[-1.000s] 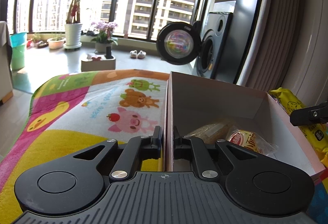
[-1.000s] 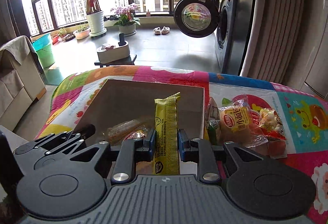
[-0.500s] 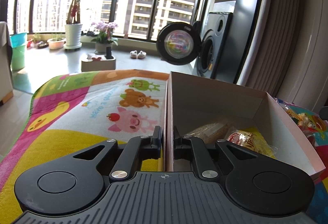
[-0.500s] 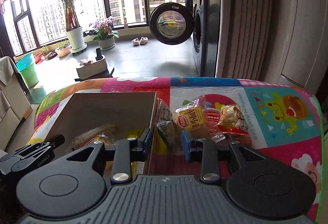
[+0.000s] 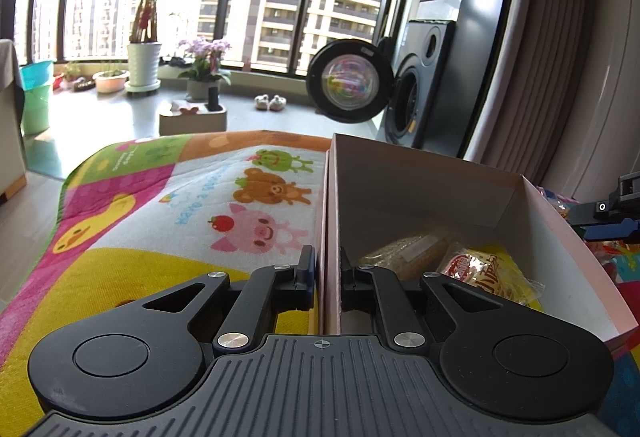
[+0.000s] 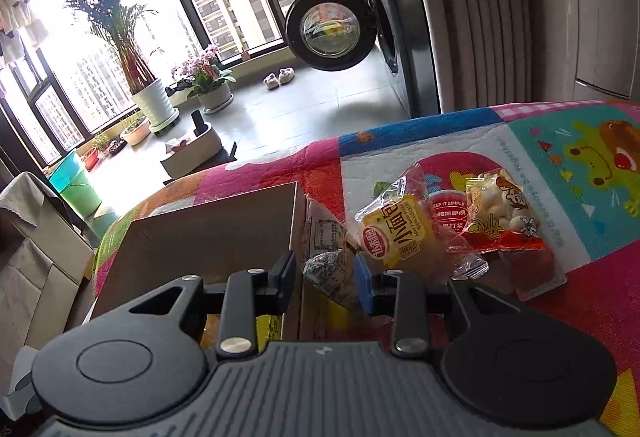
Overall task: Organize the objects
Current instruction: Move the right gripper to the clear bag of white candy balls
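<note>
Left hand-held gripper (image 5: 325,273) clamped on left wall of pink box (image 5: 332,221) – box on cartoon mat (image 5: 160,221), snack packets (image 5: 486,277) inside. Right hand-held gripper (image 6: 325,273) jaws apart, empty – over crumpled wrapper (image 6: 332,269), beside yellow bread packet (image 6: 396,233).

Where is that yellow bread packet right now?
In the right wrist view, the yellow bread packet lies on the colourful mat, just right of the cardboard box, beside a red-lidded cup.
</note>
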A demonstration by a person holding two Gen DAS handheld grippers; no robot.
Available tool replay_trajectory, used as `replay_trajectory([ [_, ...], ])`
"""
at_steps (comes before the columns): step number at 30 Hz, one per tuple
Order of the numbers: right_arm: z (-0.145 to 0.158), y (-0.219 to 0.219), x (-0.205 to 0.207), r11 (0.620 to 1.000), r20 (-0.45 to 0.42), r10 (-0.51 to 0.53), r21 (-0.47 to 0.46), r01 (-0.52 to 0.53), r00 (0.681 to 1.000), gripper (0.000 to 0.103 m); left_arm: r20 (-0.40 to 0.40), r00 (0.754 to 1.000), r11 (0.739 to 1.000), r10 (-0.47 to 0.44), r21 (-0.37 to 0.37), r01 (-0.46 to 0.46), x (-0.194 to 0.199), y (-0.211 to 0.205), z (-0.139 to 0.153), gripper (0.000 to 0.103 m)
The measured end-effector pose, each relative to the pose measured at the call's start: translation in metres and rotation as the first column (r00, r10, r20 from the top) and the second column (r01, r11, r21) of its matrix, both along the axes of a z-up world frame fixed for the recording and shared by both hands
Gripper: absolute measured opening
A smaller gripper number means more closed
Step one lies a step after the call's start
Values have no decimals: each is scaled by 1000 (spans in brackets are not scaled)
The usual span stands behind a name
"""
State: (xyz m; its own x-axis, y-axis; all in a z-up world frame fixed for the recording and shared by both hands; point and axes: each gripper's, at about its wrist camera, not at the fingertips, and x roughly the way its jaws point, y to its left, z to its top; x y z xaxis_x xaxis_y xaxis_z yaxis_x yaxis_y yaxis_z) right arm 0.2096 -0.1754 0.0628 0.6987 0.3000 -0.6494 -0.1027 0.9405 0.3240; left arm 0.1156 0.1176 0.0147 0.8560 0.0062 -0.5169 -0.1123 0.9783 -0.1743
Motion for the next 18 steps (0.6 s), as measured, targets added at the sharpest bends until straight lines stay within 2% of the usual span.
replay_trajectory([
  [2,-2,-5,2,1000,-3,-3,13,3,1000,32,0,1000,1000,0,1,0,0,0,0,11],
  [9,-3,6,3,997,27,26,-67,-24,999,32,1,1000,1000,3,8,-3,0,1,-1,11],
  [15,-3,38,17,973,50,34,-228,-22,998,31,2,1000,1000,3,10,-3,0,1,-1,11],
  [18,-3,39,25,973,30,26,-231,-18,999,31,0,1000,1000,3,10,-3,0,1,-1,11],
])
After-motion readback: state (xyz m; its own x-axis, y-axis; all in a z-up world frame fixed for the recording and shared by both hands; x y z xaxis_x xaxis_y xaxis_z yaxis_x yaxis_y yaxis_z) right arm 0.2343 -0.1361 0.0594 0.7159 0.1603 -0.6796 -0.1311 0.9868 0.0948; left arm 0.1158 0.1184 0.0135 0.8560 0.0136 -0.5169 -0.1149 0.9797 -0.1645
